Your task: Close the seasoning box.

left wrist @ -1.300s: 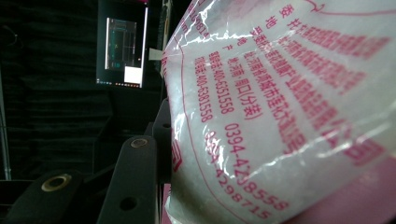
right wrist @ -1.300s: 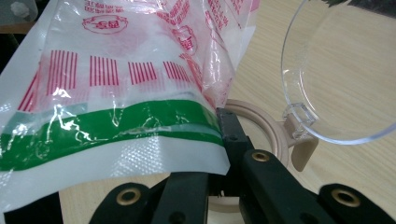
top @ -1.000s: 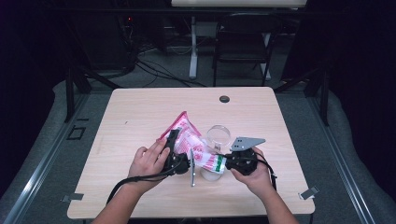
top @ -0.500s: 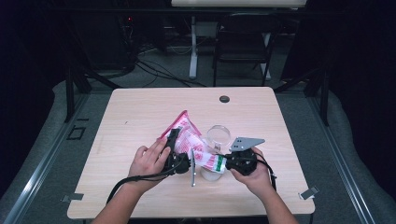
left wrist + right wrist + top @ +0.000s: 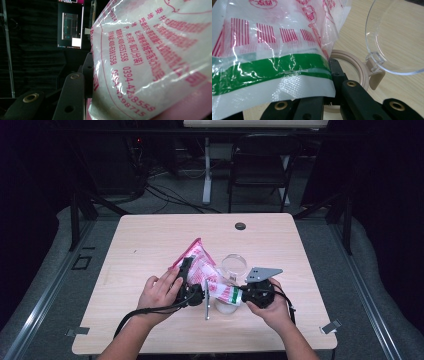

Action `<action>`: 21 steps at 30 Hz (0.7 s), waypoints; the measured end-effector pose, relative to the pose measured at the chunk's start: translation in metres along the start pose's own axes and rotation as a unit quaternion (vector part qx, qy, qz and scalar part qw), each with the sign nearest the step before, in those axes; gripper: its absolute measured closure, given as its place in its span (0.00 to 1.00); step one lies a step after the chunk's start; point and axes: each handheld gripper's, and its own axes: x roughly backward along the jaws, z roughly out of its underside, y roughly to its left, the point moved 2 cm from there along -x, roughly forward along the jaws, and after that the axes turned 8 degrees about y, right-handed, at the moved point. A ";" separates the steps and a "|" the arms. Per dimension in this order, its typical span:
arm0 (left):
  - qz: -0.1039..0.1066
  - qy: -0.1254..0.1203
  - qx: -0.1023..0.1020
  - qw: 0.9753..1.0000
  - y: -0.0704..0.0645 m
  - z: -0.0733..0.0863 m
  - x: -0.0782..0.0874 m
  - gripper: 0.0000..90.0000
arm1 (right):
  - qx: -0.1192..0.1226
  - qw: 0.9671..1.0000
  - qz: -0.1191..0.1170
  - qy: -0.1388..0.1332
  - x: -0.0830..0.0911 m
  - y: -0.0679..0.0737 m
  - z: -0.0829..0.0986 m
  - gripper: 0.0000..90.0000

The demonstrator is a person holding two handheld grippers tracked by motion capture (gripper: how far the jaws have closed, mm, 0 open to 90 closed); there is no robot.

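A clear plastic bag [image 5: 202, 266] with pink print and white grains is held tilted above the table between both grippers. My left gripper [image 5: 187, 279] is shut on its upper side; in the left gripper view the bag [image 5: 150, 62] bulges past one black jaw. My right gripper [image 5: 246, 295] is shut on the bag's lower end with the green stripe [image 5: 269, 67]. Just under that end stands a jar [image 5: 226, 306] with white contents. Its beige rim [image 5: 358, 72] and flipped-up clear lid [image 5: 397, 37] are right beside the right jaws.
A thin grey metal utensil [image 5: 206, 302] lies on the wooden table [image 5: 150, 245] between the hands. A black round grommet [image 5: 240, 226] sits near the far edge. A chair [image 5: 260, 170] and cables are on the floor beyond.
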 end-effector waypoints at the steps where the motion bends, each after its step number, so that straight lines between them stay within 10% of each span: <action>1: 0.001 0.001 0.000 1.000 0.000 0.000 0.000 0.69 | 0.000 1.000 0.000 0.000 0.000 0.000 0.000 1.00; 21: 0.009 0.002 -0.015 1.000 0.004 -0.003 0.000 0.70 | 0.002 1.000 0.003 -0.008 0.003 -0.001 0.000 1.00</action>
